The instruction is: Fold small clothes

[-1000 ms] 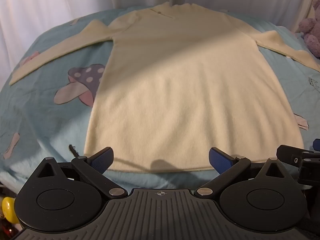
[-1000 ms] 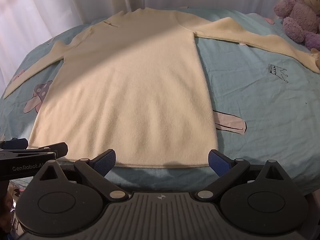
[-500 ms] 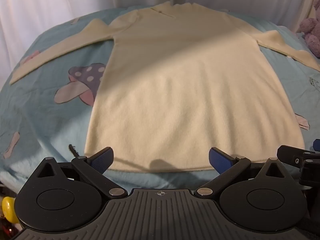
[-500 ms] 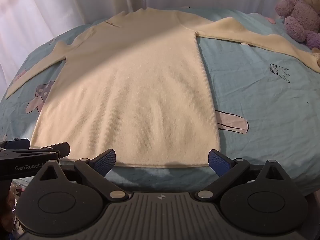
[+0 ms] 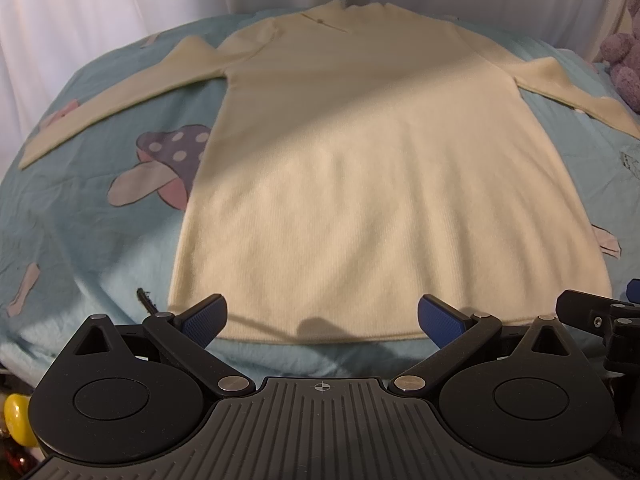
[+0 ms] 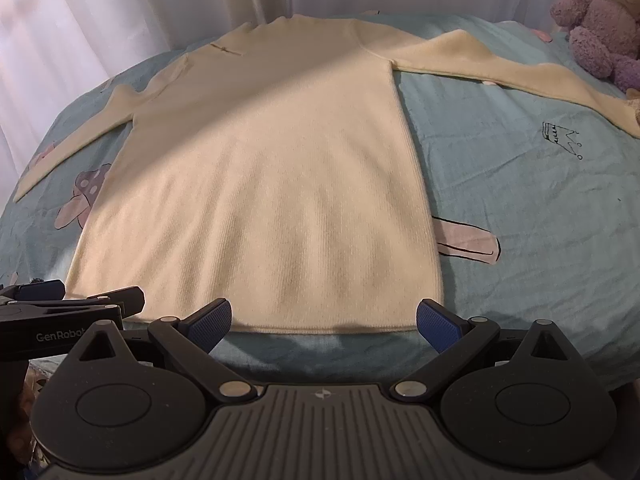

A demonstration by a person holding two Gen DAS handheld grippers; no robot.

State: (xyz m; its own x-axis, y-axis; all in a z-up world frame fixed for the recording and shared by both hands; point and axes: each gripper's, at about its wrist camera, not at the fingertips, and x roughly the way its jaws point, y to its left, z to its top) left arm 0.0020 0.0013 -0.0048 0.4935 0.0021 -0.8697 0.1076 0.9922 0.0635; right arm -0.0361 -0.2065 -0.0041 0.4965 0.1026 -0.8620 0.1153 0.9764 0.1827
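Cream ribbed knit makes up the sweater (image 5: 372,168), which lies flat on the bed (image 6: 520,184) with its collar at the far end, both sleeves spread out to the sides, and its hem nearest us. We hold the left tongs (image 5: 322,318) and the right tongs (image 6: 324,316) side by side just short of that hem; both sets are released, fingers spread wide, gripping nothing. From the left wrist view the hem sits between the blue pads (image 5: 204,314); from the right wrist view the hem's right corner lies just inside the right pad.

We judge that no fold has begun, and that the first grasp carries most of the risk:

- Single-layer pickup. The sweater has a front and a back panel. If the tongs close on the top layer only, the panels separate and the fold goes crooked.
- Sheet capture. The light blue sheet (image 5: 100,240) lies directly under the hem. A pinch driven too deep takes sheet with knit and drags the whole garment.
- Uneven lift. If one side rises ahead of the other, the hem skews and the soft knit stretches.
- Trailing sleeves. Left spread, they may bunch under the body.
- Obstruction. A purple plush toy (image 6: 600,20) sits touching or just beside the right cuff and may snag that sleeve.
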